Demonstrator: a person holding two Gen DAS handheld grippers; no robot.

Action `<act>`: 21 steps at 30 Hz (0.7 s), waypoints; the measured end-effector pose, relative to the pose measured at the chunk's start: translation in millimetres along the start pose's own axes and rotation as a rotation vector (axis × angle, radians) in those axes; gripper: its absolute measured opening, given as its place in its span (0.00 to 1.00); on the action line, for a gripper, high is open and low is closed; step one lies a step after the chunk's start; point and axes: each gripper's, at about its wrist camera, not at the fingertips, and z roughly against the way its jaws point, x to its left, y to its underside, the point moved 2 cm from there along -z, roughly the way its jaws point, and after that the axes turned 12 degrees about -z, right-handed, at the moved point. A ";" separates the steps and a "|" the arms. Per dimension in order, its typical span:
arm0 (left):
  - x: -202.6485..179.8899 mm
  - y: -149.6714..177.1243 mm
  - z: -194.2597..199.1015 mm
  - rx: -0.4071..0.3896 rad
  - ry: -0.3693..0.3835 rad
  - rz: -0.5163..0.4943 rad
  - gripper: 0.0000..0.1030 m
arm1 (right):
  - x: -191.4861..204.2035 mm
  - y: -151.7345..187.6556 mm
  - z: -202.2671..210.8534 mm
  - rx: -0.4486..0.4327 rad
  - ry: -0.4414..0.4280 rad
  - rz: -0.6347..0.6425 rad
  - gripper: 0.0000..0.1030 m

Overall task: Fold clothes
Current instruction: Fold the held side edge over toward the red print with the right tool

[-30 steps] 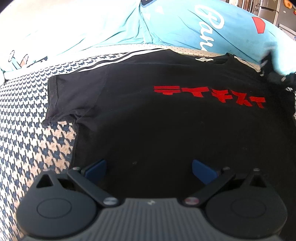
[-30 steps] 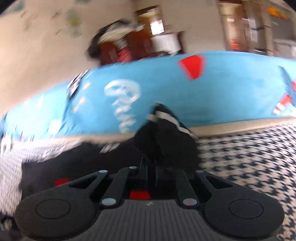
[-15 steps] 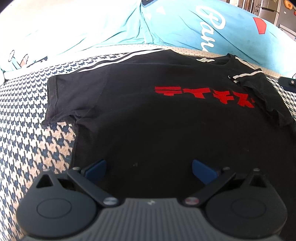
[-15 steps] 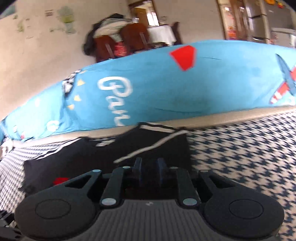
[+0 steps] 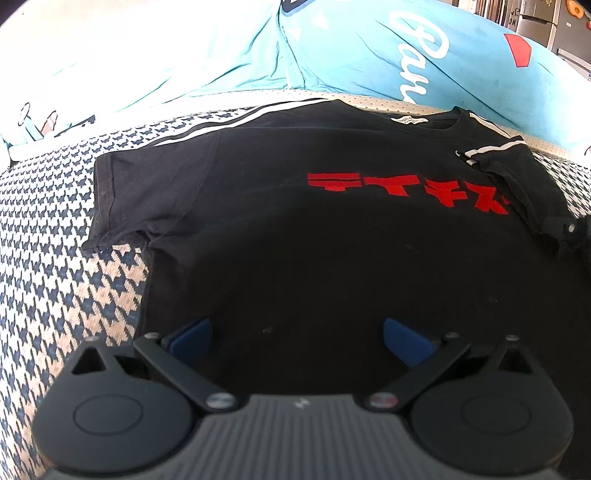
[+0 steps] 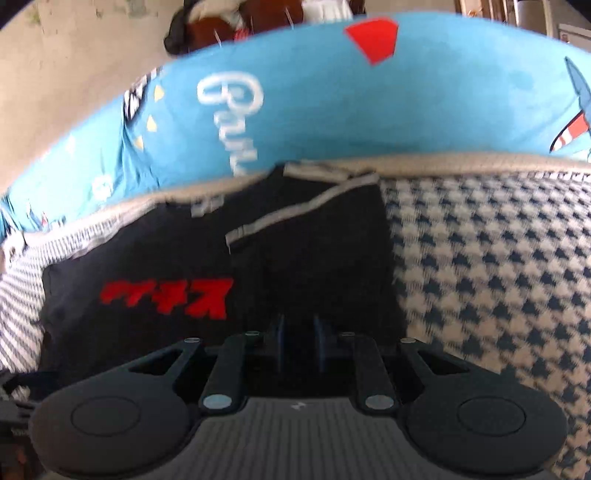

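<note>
One sleeve (image 6: 306, 236) (striped) over shirt (image 5: 295, 229)

The left gripper (image 5: 297, 338) hangs tilted downward, fingers spread wide, while the right gripper (image 6: 300, 341) shows a narrow gap

home bedroom, houndstooth bed cover (image 5: 48, 280), blue cartoon-print pillow (image 6: 332, 110), fridge (image 5: 554, 26) in background, clothes-draped chair (image 6: 258, 14)
</note>
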 end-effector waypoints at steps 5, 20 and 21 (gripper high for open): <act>-1.1 1.8 -0.5 -0.009 -0.005 -0.004 1.00 | 6.9 6.8 0.1 -0.015 0.018 0.040 0.26; -0.4 2.1 0.1 -0.013 -0.007 -0.003 1.00 | 28.1 28.8 23.4 0.022 0.111 -0.039 0.34; 0.2 1.9 0.2 -0.013 -0.005 -0.001 1.00 | 29.3 32.4 27.0 0.032 0.090 -0.061 0.34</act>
